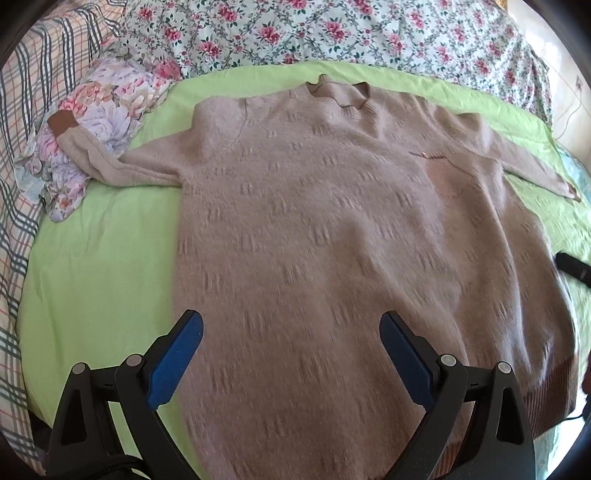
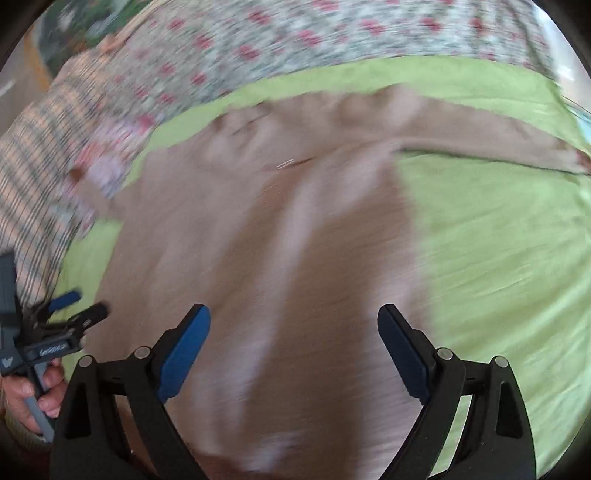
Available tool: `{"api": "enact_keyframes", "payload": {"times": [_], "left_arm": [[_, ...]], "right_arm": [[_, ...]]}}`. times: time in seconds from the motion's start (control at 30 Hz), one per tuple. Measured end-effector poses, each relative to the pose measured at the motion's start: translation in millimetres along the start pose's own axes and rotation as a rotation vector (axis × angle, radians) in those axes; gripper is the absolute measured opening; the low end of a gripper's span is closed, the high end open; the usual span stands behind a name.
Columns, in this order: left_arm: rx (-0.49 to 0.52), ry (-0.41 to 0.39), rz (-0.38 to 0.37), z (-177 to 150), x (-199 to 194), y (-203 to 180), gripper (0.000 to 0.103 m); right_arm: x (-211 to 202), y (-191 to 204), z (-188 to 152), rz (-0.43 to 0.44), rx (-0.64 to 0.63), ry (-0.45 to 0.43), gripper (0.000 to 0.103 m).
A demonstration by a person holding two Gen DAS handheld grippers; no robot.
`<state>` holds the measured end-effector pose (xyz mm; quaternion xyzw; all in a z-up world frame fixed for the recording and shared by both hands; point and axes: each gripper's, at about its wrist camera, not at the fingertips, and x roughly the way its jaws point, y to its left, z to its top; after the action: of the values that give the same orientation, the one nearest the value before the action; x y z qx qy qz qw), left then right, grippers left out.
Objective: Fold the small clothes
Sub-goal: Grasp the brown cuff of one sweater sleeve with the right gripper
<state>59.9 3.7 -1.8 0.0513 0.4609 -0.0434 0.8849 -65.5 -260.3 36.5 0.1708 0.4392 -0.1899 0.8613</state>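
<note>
Blue pads: rubber-faced fingertips are seen on black arms, left wrist view sharp, right wrist view smeared by motion blur.
Left gripper: jaws are spread wide, nothing is pinched; it is held over the lower body of the sweater, near its left edge.
Right gripper: jaws are spread wide as well, nothing is caught between them; it is poised over the sweater's lower right part, with green sheet showing just beside the right finger.
Sweater: a beige knit with a raised dash pattern is laid flat, front up, neck opening away from the cameras, darker brown ribbing at the hem and cuff.
Left sleeve: it is stretched outward, its brown cuff resting on a crumpled floral cloth.
Right sleeve: it is laid out to the side on the sheet.
Green sheet: the sweater is carried on it, across the middle.
Bedding: a rose-print cover is seen behind the sheet, a plaid fabric at the left.
Left hand: it is seen in the right wrist view, wrapped round a grey handle at the left edge.
Writing: white lettering is visible on that handle's black body, too blurred to be read.
</note>
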Motion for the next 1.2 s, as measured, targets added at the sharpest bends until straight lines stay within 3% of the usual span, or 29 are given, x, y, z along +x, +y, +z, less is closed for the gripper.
{"api": "enact_keyframes", "payload": {"times": [0.1, 0.17, 0.33, 0.5, 0.6, 0.7, 0.73, 0.8, 0.83, 0.93, 1.0, 1.2], "left_arm": [[-0.018, 0.004, 0.009, 15.3, 9.5, 5.1, 0.097], [-0.027, 0.007, 0.004, 25.0, 14.1, 6.9, 0.097], [-0.029, -0.005, 0.014, 47.5, 23.9, 3.9, 0.097], [-0.024, 0.037, 0.01, 55.5, 40.4, -6.3, 0.097], [-0.012, 0.077, 0.02, 55.6, 53.3, -13.8, 0.097], [-0.014, 0.098, 0.021, 56.8, 61.5, -17.1, 0.097], [-0.015, 0.102, 0.019, 57.0, 62.8, -17.5, 0.097], [-0.017, 0.091, 0.013, 58.2, 63.8, -18.3, 0.097], [-0.017, 0.089, 0.01, 58.6, 64.6, -18.8, 0.097], [-0.019, 0.09, 0.0, 57.9, 65.6, -18.9, 0.097], [-0.025, 0.087, -0.009, 56.6, 64.5, -18.2, 0.097], [-0.047, 0.073, -0.023, 50.6, 58.9, -9.8, 0.097]], "right_arm": [[-8.3, -61.9, 22.0, -0.029, 0.153, -0.021, 0.092], [-22.0, -109.0, 37.7, -0.044, 0.231, -0.09, 0.092], [-31.4, -211.5, 76.1, -0.176, 0.401, -0.155, 0.092], [-33.4, -306.2, 107.3, -0.23, 0.571, -0.216, 0.092], [-20.5, -341.4, 117.2, -0.272, 0.667, -0.229, 0.078], [-19.5, -362.9, 124.0, -0.298, 0.682, -0.264, 0.067], [-17.3, -363.3, 127.3, -0.315, 0.68, -0.258, 0.063], [-12.8, -360.2, 133.3, -0.31, 0.672, -0.244, 0.023], [-10.7, -356.3, 135.8, -0.294, 0.664, -0.239, 0.009], [-8.0, -324.1, 147.5, -0.278, 0.58, -0.239, 0.009], [-7.3, -290.3, 155.8, -0.221, 0.514, -0.244, 0.009], [13.6, -145.8, 182.0, 0.058, 0.294, -0.178, 0.008]]}}
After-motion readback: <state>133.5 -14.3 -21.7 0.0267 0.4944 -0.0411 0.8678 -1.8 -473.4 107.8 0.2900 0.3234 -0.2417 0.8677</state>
